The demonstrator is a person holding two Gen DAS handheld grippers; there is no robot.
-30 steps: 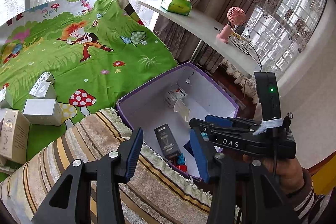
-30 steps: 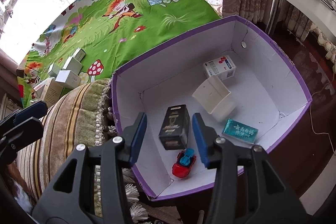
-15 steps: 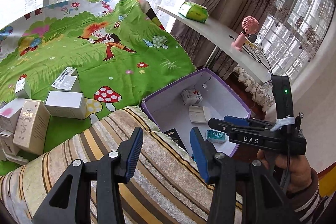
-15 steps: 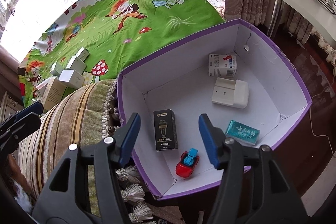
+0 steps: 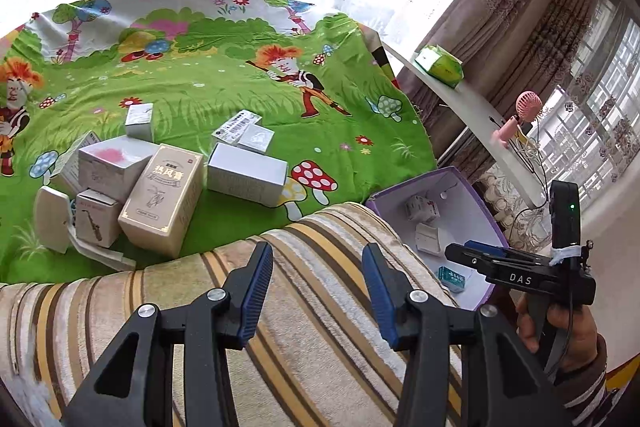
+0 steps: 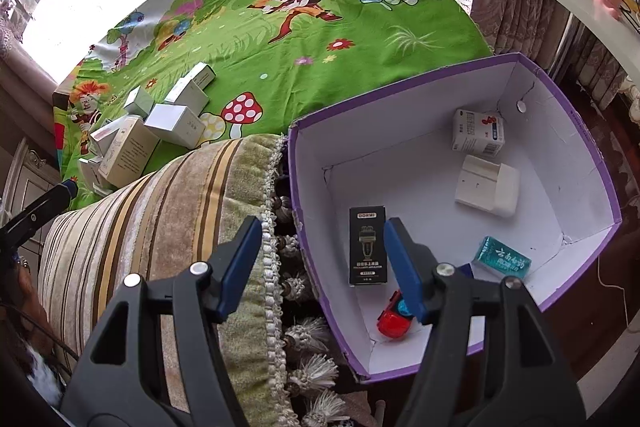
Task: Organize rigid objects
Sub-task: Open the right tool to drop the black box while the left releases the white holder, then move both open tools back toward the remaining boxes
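My right gripper hangs over the near left corner of the purple box; its jaws are opening, with nothing between the pads. Below it a black carton lies flat on the box floor, beside a red toy car, a teal packet, a white case and a white medicine box. My left gripper is open and empty above the striped cushion. Ahead of it, a beige carton, a white box and several smaller cartons lie on the green cartoon cloth.
The cushion's tasselled fringe lies against the purple box's left wall. A white shelf at the right carries a green tissue pack and a pink fan. Curtains and windows stand behind. A hand holds the right gripper.
The right jaws widened and let go of the black carton, which now lies flat in the box. The left gripper swung left, from over the purple box toward the cartons on the cloth.
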